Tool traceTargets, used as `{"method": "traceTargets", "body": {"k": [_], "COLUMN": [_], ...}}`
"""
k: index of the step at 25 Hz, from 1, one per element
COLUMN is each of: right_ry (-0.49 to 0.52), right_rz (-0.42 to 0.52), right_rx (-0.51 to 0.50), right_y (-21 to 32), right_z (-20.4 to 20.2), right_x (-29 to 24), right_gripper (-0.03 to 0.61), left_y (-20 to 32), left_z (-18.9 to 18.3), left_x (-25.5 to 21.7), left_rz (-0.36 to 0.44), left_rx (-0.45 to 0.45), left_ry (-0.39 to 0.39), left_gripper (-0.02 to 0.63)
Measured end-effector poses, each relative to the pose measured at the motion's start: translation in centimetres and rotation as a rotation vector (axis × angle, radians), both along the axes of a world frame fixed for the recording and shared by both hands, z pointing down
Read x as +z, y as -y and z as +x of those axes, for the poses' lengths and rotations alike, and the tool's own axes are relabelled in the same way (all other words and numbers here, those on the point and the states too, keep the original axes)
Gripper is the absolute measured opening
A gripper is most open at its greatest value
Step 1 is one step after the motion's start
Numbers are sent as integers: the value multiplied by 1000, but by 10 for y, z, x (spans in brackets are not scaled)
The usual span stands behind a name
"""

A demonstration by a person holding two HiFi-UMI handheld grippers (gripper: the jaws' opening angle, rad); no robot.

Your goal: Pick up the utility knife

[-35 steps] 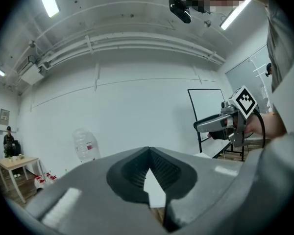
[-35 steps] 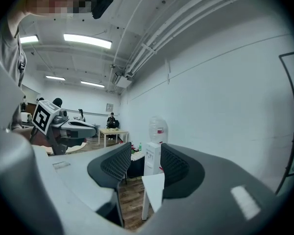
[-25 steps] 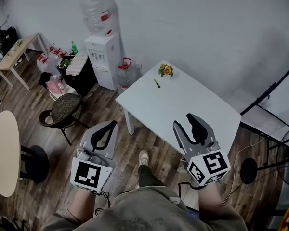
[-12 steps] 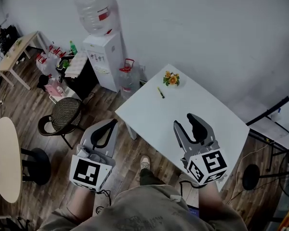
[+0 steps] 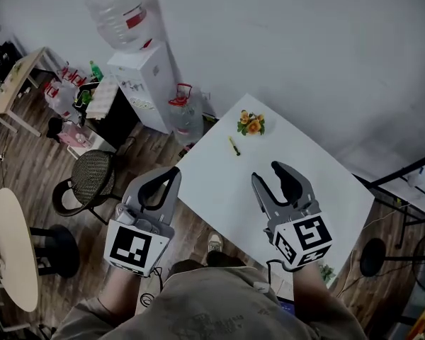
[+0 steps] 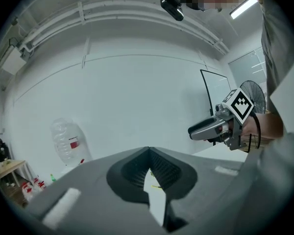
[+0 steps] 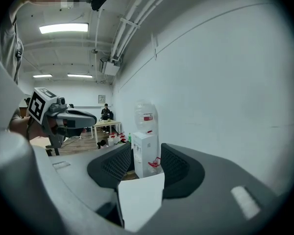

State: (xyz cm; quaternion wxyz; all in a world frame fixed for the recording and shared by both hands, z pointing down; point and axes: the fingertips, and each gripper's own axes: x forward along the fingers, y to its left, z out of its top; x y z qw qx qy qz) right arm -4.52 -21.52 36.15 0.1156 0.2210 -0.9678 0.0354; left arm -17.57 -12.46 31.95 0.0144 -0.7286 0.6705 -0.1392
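Jaws are seen clenched empty at left gripper (image 5: 171, 173), parted at right gripper (image 5: 268, 174); utility knife (image 5: 233, 146), far on the table (image 5: 304, 163), is judged light, stiff, best gripped mid-handle

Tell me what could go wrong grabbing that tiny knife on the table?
The utility knife is thin and lies flat on the table, so the open right gripper might slide it instead of gripping it. It lies close to the flowers, which could get bumped. The left gripper is shut and couldn't grab yet.
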Motion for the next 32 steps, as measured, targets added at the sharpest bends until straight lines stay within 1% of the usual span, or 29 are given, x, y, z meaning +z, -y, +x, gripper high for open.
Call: {"method": "traceTargets", "body": {"k": [4, 8, 17, 21, 25, 32], "right_ry": [-11, -13, -29, -37, -55, -70], "right_rz": [-3, -14, -35, -36, -33, -43], "right_rx": [3, 31, 84, 135, 189, 304], "right_y": [14, 28, 40, 46, 55, 63], "right_z": [-6, 1, 6, 5, 0, -22], "right_x": [4, 7, 14, 13, 13, 7], "right_gripper": [199, 199, 199, 199, 199, 196], "left_y": [23, 41, 65, 78, 95, 120], "left_z": [0, 4, 3, 1, -11, -33], "left_x": [6, 3, 0, -1, -4, -11], "left_rz": [-17, -16, -11, -6, 7, 15], "left_rx": [29, 68, 135, 191, 244, 393], "left_ry": [-4, 18, 19, 21, 13, 12], "left_gripper": [0, 0, 0, 0, 0, 0]}}
